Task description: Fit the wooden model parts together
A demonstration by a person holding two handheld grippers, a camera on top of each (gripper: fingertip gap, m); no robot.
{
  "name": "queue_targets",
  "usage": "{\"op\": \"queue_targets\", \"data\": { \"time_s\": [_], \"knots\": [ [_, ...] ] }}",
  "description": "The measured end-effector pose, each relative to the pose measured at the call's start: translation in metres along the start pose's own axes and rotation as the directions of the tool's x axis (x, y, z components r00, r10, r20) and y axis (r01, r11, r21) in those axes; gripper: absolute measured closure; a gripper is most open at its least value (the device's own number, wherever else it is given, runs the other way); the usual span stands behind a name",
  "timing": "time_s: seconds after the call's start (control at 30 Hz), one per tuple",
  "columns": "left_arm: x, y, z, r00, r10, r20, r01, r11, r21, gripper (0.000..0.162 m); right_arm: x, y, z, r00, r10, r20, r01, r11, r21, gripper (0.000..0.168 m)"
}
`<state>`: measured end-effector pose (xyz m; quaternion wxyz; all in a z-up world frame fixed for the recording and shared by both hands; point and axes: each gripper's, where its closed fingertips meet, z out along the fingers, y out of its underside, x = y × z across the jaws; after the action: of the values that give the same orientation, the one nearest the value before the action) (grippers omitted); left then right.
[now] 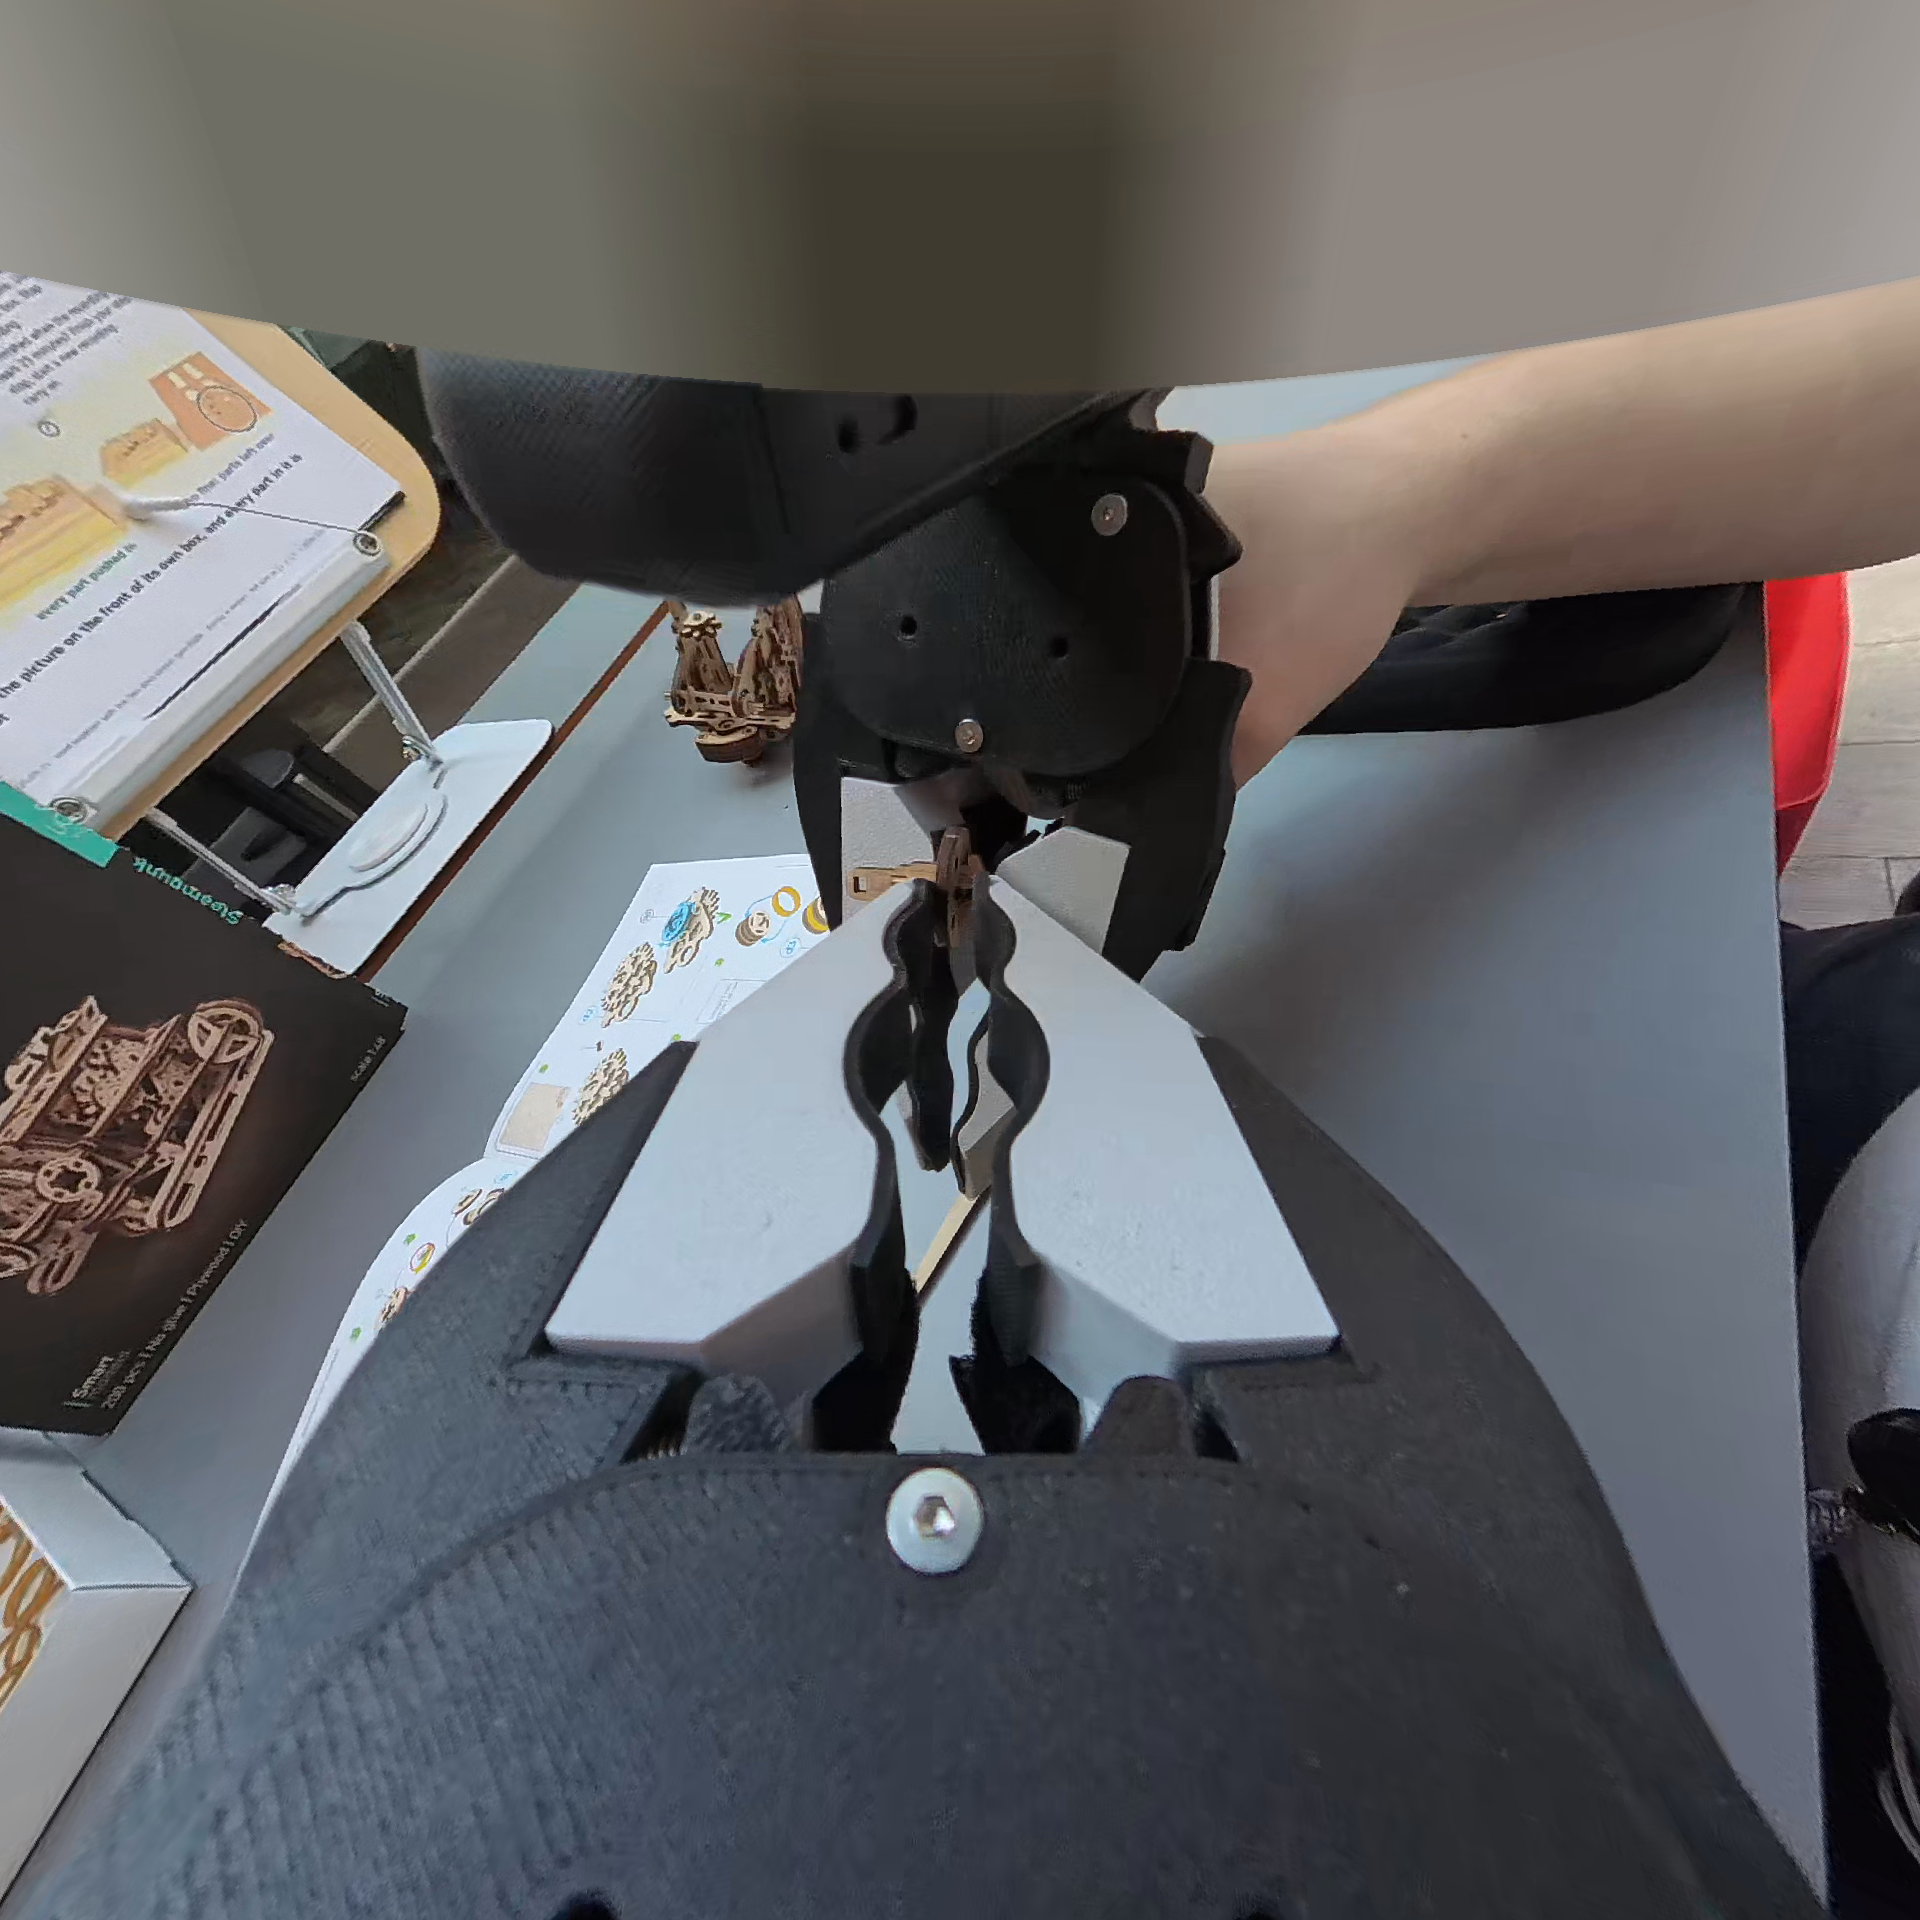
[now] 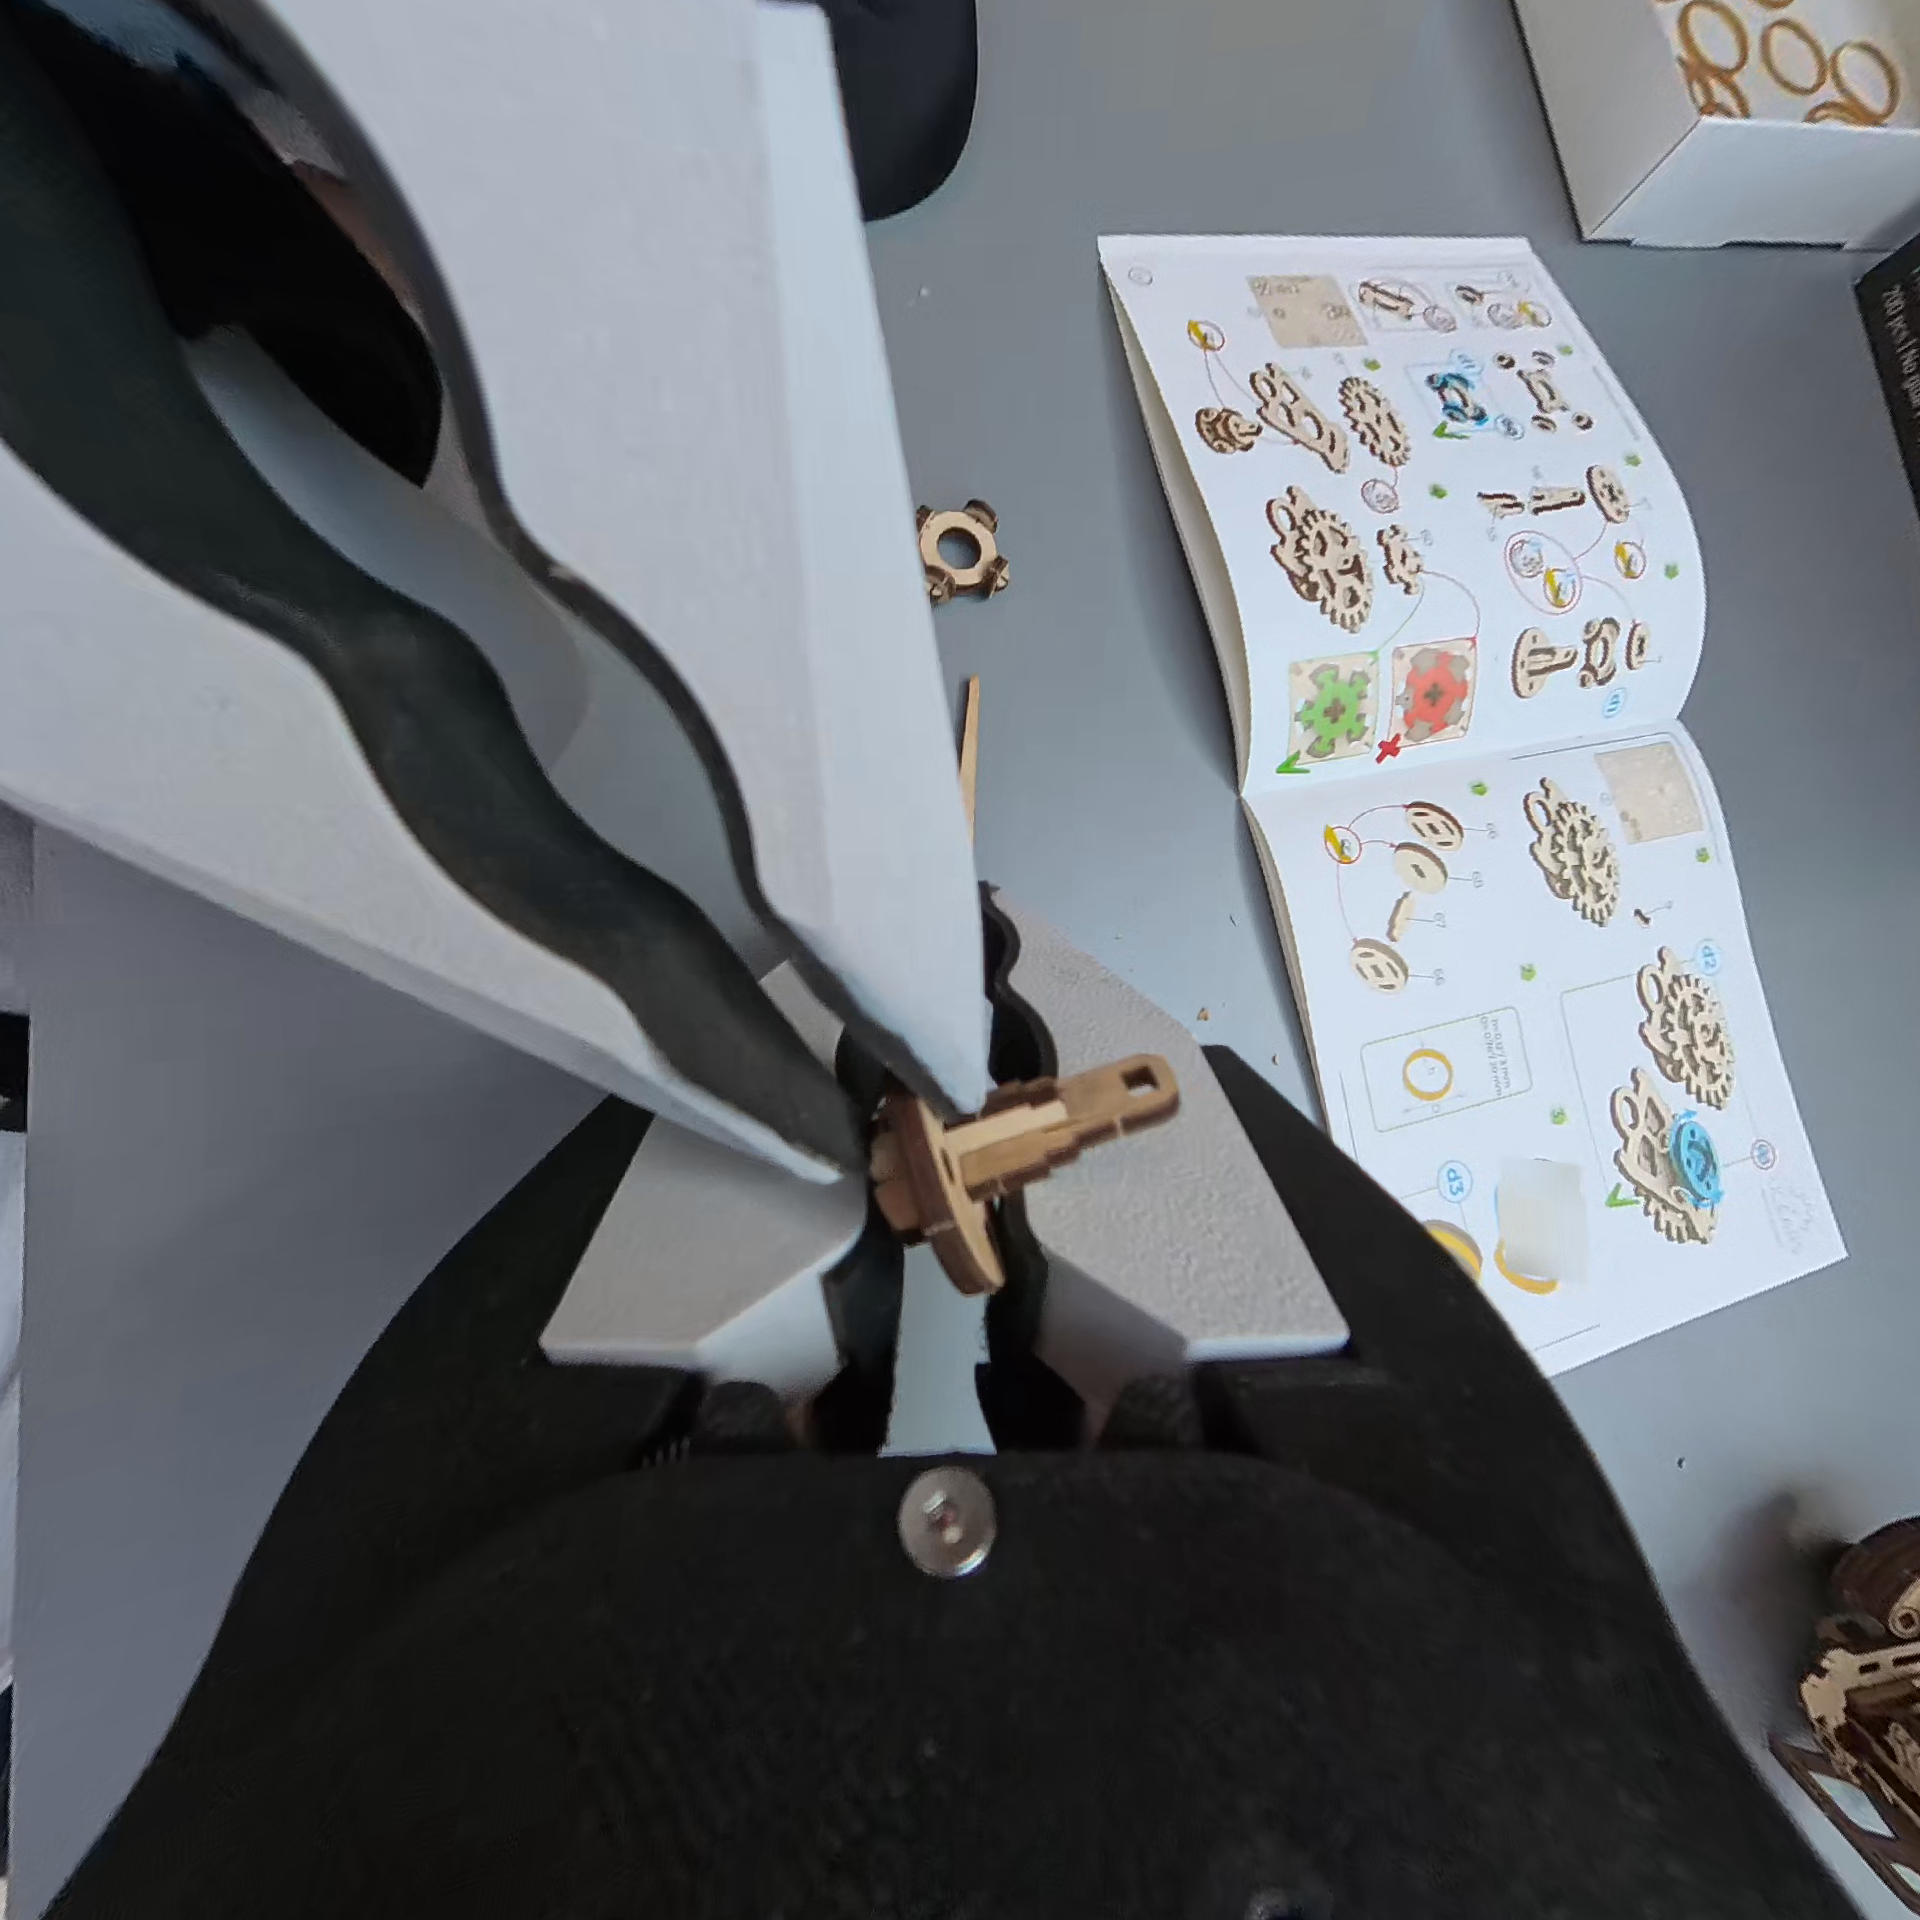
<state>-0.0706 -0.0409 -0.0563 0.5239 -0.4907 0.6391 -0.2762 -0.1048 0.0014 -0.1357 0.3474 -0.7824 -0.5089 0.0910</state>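
Note:
A small wooden assembly, a disc (image 2: 940, 1195) on a slotted axle (image 2: 1081, 1112), hangs above the grey table (image 2: 1091, 416). My right gripper (image 2: 977, 925) is shut on the disc, which sits edge-on deep between its pads. My left gripper (image 1: 951, 904) is shut, its tips pinching the hub side of the same wooden part (image 1: 956, 862). In the right wrist view the left gripper (image 2: 914, 1127) comes in from the upper left and hides one right finger. In the left wrist view the right gripper (image 1: 951, 1153) faces me, its fingers running under mine, and the axle (image 1: 883, 883) sticks out to the left.
A lugged wooden ring (image 2: 961, 551) and a thin stick (image 2: 968, 743) lie on the table. The open instruction booklet (image 2: 1455, 727) lies beside them. A white box of rings (image 2: 1745, 114), a black box (image 1: 156, 1122), a built wooden model (image 1: 738, 675) and a page stand (image 1: 187, 520) surround the work area.

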Motion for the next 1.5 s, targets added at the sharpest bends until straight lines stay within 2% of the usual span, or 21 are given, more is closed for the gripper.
{"op": "queue_targets", "data": {
  "time_s": [0.13,0.27,0.37,0.53,0.7,0.87,1.03,1.23,1.37,1.5],
  "knots": [
    [0.000,-0.001,-0.002,0.993,-0.095,-0.073,0.099,0.994,0.051,0.158,-0.001,-0.004,-0.002,0.999,-0.034,0.009,0.033,0.999,0.039,0.153],
    [0.004,-0.010,-0.009,0.985,-0.107,-0.133,0.131,0.973,0.188,0.160,-0.007,-0.015,-0.008,0.998,-0.054,0.041,0.049,0.992,0.119,0.152],
    [0.000,-0.021,-0.020,0.970,-0.156,-0.186,0.208,0.929,0.307,0.161,-0.013,-0.025,-0.016,0.995,-0.031,0.100,0.011,0.980,0.199,0.153],
    [-0.006,-0.028,-0.035,0.940,-0.220,-0.261,0.311,0.867,0.389,0.161,-0.016,-0.035,-0.023,0.992,-0.042,0.121,0.008,0.962,0.272,0.153],
    [-0.008,-0.024,-0.041,0.978,-0.102,-0.180,0.167,0.905,0.391,0.162,-0.017,-0.040,-0.027,0.984,-0.027,0.175,-0.031,0.947,0.320,0.151],
    [-0.006,-0.022,-0.045,0.992,0.043,-0.122,0.007,0.924,0.382,0.161,-0.016,-0.040,-0.034,0.983,-0.101,0.151,0.042,0.935,0.351,0.141],
    [-0.007,-0.023,-0.052,0.991,0.082,-0.111,-0.028,0.907,0.419,0.162,-0.020,-0.050,-0.057,0.967,-0.229,0.113,0.151,0.871,0.468,0.142],
    [-0.008,-0.018,-0.056,0.989,0.125,-0.085,-0.077,0.902,0.425,0.161,-0.019,-0.066,-0.079,0.967,-0.249,0.060,0.170,0.797,0.579,0.144],
    [-0.004,-0.018,-0.054,0.983,0.160,-0.086,-0.110,0.901,0.419,0.161,-0.024,-0.067,-0.071,0.966,-0.254,0.043,0.189,0.812,0.552,0.145],
    [0.004,-0.020,-0.047,0.974,0.202,-0.099,-0.147,0.904,0.402,0.161,-0.021,-0.061,-0.055,0.957,-0.284,-0.056,0.278,0.849,0.449,0.146]
  ]
}}
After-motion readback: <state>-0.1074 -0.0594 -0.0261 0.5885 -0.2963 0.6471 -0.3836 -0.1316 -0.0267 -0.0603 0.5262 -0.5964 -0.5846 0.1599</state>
